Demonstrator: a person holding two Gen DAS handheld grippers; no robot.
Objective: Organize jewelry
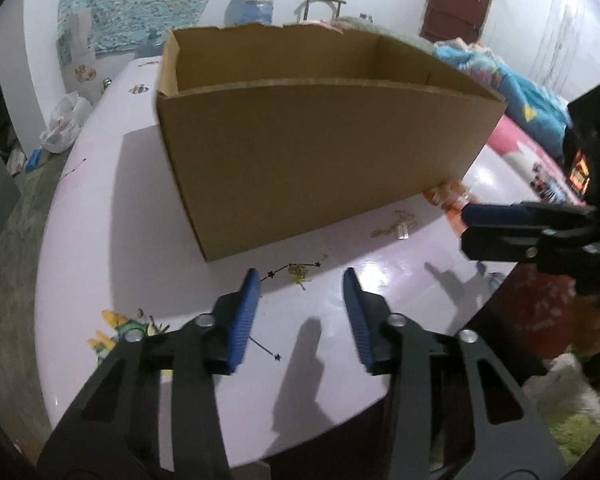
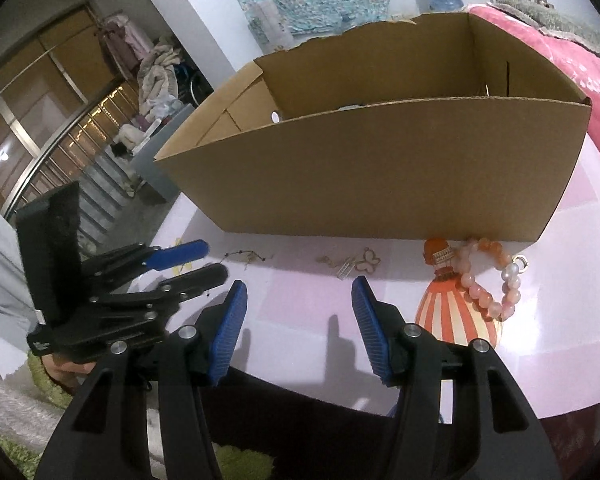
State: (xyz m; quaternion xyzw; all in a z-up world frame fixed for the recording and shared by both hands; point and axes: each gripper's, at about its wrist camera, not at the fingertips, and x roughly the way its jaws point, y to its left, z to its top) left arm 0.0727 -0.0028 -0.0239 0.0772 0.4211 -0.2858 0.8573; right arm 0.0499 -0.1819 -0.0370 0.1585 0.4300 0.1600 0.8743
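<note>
- The table (image 1: pixel 112 216) was pale pink and glossy, with small printed pictures on it.
- The box (image 1: pixel 320 160), open-topped cardboard, stood on the table across the far side of both views.
- The left gripper (image 1: pixel 303 276) hung above the table before the box, its blue pads apart and nothing between them; it was released.
- A small gold piece (image 1: pixel 299 273) lay on the table just beyond the left gripper's tips, near the box's front corner, beside a printed line of dark stars.
- A thin gold chain with a small tag (image 1: pixel 396 230) lay further right, near the foot of the box.
- The right gripper (image 2: pixel 299 280) hovered over the table's near edge, pads spread and empty, likewise released.
- In the right wrist view, a butterfly charm (image 2: pixel 367 261) lay by that chain, ahead of the right gripper's tips and apart from them.
- The bead bracelet (image 2: pixel 490 276), peach and pearl-coloured, lay rightmost, over a printed orange-striped figure, its top beads touching or nearly touching the box's base.
- Bedding (image 1: pixel 516 96) lay beyond the table on the right.
</note>
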